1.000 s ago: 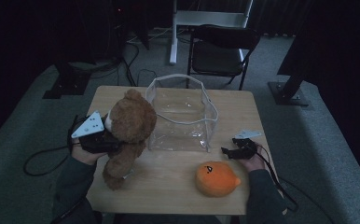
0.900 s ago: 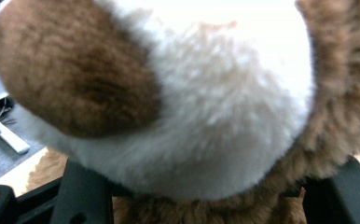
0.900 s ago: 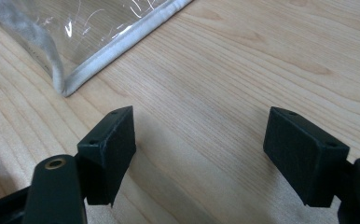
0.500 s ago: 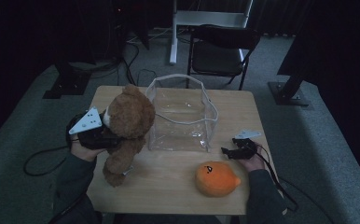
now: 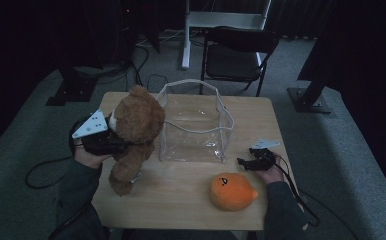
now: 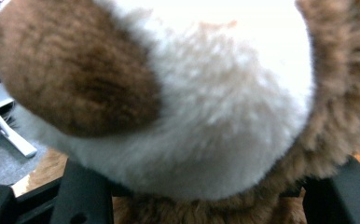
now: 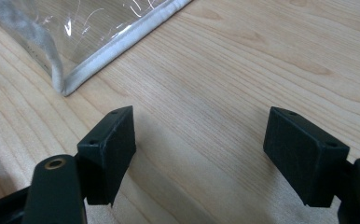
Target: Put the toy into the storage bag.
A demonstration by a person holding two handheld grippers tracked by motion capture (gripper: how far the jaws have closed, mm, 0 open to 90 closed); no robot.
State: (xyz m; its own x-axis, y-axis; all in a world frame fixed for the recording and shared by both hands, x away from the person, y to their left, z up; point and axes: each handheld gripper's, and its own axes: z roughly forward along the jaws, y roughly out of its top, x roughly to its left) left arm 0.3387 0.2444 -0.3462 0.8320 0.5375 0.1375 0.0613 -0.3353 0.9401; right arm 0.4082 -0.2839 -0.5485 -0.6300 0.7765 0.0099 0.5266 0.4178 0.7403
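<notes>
With my left hand-held gripper (image 5: 112, 145) clamped on the teddy bear (image 5: 133, 130) beside the clear bin (image 5: 196, 125), I should lift it over the rim while my right hand-held gripper (image 7: 199, 149) rests released on the table (image 7: 243, 60).

High overhead view; two close gripper views; shared wooden table (image 5: 191, 190).

Brown-and-white teddy bear (image 6: 192, 102) close up, wedged between the black tongs (image 6: 206, 200); wooden table (image 6: 47, 168) beneath
</notes>
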